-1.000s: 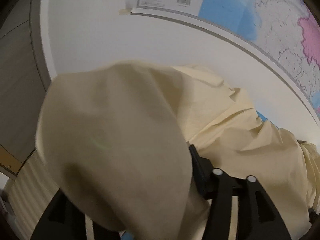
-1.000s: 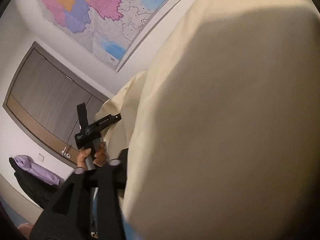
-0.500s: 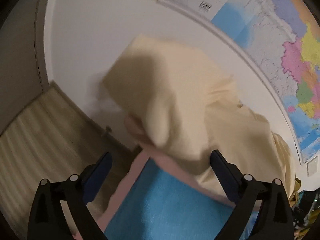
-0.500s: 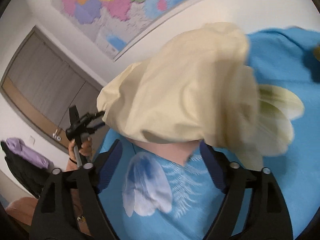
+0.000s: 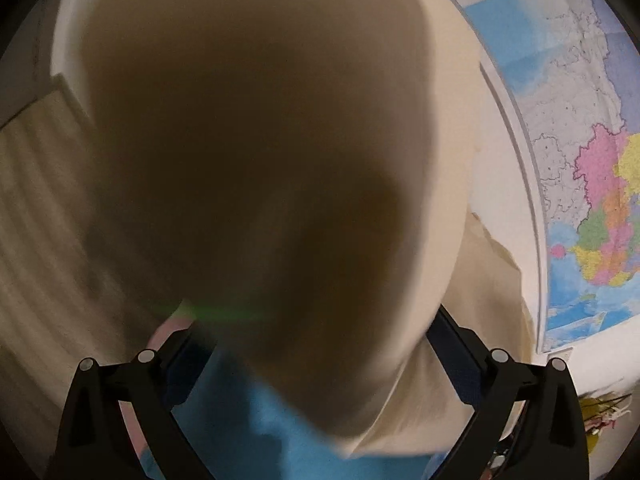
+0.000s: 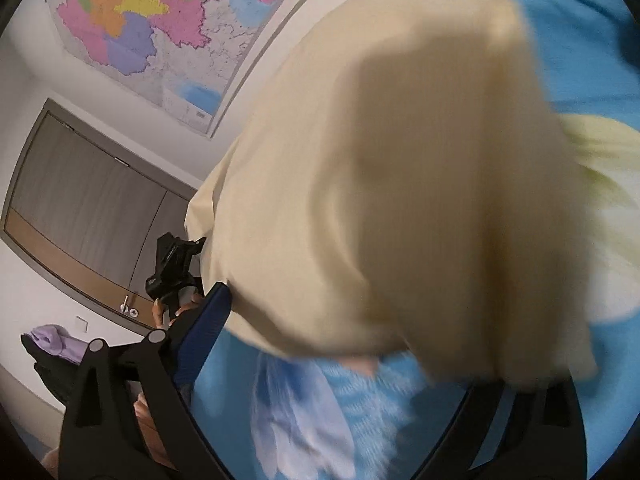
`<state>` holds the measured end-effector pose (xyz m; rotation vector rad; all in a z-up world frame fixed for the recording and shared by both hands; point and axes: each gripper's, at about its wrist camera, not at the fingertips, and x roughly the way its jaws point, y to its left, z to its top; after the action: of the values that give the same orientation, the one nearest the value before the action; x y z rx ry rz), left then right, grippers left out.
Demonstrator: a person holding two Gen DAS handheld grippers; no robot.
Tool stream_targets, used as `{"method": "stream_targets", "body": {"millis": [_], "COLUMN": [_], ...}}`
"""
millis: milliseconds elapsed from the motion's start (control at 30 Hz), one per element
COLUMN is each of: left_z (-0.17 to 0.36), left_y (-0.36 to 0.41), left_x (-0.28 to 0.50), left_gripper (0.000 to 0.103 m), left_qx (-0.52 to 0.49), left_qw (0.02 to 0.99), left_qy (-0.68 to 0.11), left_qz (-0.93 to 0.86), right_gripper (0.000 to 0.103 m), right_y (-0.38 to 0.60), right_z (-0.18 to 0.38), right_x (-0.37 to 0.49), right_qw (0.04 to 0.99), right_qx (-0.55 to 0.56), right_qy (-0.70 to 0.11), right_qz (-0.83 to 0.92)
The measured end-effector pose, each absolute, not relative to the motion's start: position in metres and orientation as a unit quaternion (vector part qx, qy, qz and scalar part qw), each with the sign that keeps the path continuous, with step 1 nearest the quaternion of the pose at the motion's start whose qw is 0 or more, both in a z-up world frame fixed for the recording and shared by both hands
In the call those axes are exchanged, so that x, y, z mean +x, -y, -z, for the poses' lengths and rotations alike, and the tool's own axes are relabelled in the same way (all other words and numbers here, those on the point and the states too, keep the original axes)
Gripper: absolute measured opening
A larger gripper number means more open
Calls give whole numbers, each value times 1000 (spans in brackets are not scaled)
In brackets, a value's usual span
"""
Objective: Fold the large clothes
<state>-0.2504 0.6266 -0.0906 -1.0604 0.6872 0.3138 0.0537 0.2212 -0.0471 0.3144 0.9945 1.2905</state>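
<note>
A large cream garment looms blurred right in front of the left wrist camera and fills most of that view. My left gripper stands wide open beneath it; the cloth hangs loose between its fingers, and neither pad presses on it. In the right wrist view the same garment lies bunched on the blue sheet. My right gripper has its jaws opening, with the cloth's edge between them unpinched. Its right finger is partly covered by cloth. The left gripper's body and a hand show past the garment.
A blue sheet with a pale feather print covers the surface under the garment. A coloured wall map hangs behind. Grey cupboard doors and a dark heap with purple cloth lie at the left. Wooden floor shows beside the bed.
Both grippers went from part-closed on the cloth to wide open and let it go. The left gripper dipped and rolled, so the garment now fills its view.
</note>
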Motion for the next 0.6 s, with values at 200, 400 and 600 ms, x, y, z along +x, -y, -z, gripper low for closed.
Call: {"method": "stream_targets", "body": {"millis": [200, 400, 600], "left_z": [74, 46, 57], "left_y": [-620, -634, -656], "left_x": [-235, -253, -259], "left_gripper": [57, 17, 16], "left_qx": [-445, -441, -471], "left_qw": [821, 836, 823], "left_qy": [-305, -265, -248], "left_qz": [-186, -191, -198], "right_gripper": [41, 24, 23], "right_y": [-238, -259, -283], "right_z": [62, 34, 49], "right_x": [67, 57, 56], "right_qw": [645, 645, 631], "right_qx": [175, 163, 170], "right_qy": [-451, -403, -414], "right_qz": [-592, -628, -634]}}
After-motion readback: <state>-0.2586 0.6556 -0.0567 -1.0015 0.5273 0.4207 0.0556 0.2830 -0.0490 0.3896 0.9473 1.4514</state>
